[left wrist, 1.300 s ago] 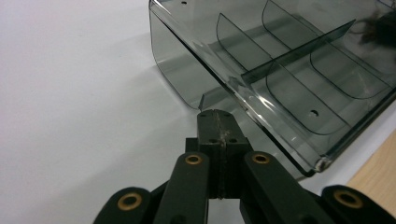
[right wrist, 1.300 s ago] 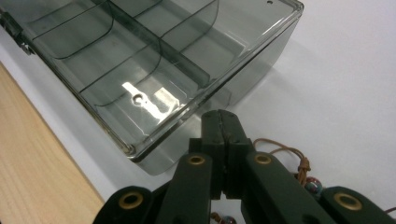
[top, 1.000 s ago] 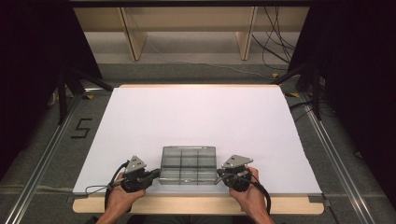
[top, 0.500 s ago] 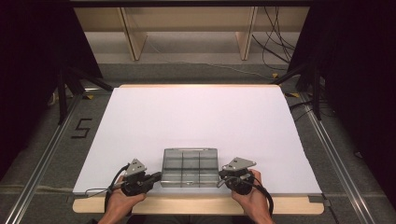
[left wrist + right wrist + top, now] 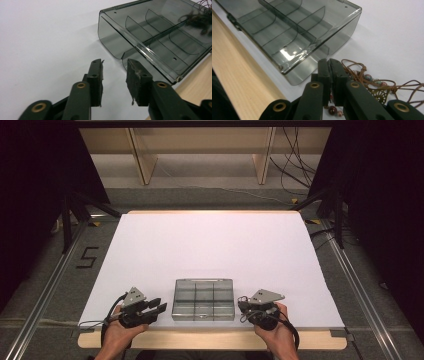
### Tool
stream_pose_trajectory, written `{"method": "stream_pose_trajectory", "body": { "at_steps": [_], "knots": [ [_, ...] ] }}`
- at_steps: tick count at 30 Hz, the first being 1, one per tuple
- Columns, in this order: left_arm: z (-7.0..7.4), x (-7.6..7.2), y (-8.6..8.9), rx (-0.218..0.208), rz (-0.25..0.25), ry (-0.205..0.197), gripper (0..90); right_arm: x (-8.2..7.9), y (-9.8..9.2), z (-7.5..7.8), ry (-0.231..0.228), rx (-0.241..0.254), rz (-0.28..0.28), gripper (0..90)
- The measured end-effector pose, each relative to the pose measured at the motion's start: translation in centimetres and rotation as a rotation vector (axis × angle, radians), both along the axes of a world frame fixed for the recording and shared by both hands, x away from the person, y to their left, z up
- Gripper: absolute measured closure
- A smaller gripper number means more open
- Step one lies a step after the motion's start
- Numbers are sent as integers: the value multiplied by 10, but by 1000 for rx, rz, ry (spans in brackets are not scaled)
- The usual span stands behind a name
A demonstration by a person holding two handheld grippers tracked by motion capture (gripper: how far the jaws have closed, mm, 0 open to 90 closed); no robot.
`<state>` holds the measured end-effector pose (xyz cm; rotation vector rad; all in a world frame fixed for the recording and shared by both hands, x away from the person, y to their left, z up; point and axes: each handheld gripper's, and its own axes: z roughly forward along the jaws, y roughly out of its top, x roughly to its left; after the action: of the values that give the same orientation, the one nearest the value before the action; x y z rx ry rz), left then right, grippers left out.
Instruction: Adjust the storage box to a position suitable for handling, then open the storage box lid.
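Smoked plastic box (image 5: 203,299) sat near the front edge of the table (image 5: 210,245), between the two grippers, on the white sheet that covered the tabletop. It was a shallow, see-through grey case with a lid, and thin curved dividers split its inside into compartments; a small hinge showed at one corner in the left gripper view. No label could be read on it.

The left gripper (image 5: 114,75) lay just beside the box's left side, pointing at it, and its jaws had just been opening: they stood apart with nothing between them, only bare white sheet. Its black pads (image 5: 135,80) looked worn, with frayed bits at the edges.

The right gripper (image 5: 329,72) rested at the box's right side with its jaws pressed together, empty as far as the pictures showed. Right beside and partly under it lay a necklace (image 5: 372,80), a tangle of thin brown cord strung with small round beads and a lacy brass-coloured pendant, close to the box but outside it.

On the floor to the left of the table, black tape spelled the digit 5 (image 5: 88,257). A bare strip of pale wood ran along the table's front edge.
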<state>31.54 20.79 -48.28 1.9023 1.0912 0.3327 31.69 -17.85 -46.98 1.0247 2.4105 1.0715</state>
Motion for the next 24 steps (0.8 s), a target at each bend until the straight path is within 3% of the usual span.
{"method": "stream_pose_trajectory", "body": {
  "at_steps": [1,2,6,8,10,11,17,23,24],
  "knots": [
    [-1,0,0,-23,6,3,614,-2,-1,1,0,4,2,880],
    [0,-1,2,-9,3,16,595,-3,-2,1,-10,11,8,880],
    [2,-4,5,-45,-3,30,504,-10,-5,1,23,43,20,888],
    [4,-6,6,-40,-6,36,485,-11,-6,1,18,47,48,891],
    [6,-10,8,-45,-6,45,454,-15,-7,1,35,59,38,894],
    [6,-11,8,-47,-13,39,436,-16,-9,1,19,56,45,895],
    [10,-20,7,-36,-21,11,400,-20,-10,1,29,71,60,898],
    [9,-26,5,-30,-49,21,369,-27,-9,1,29,77,72,900],
    [8,-26,3,-46,-48,14,365,-26,-9,1,24,77,92,900]
  ]
}}
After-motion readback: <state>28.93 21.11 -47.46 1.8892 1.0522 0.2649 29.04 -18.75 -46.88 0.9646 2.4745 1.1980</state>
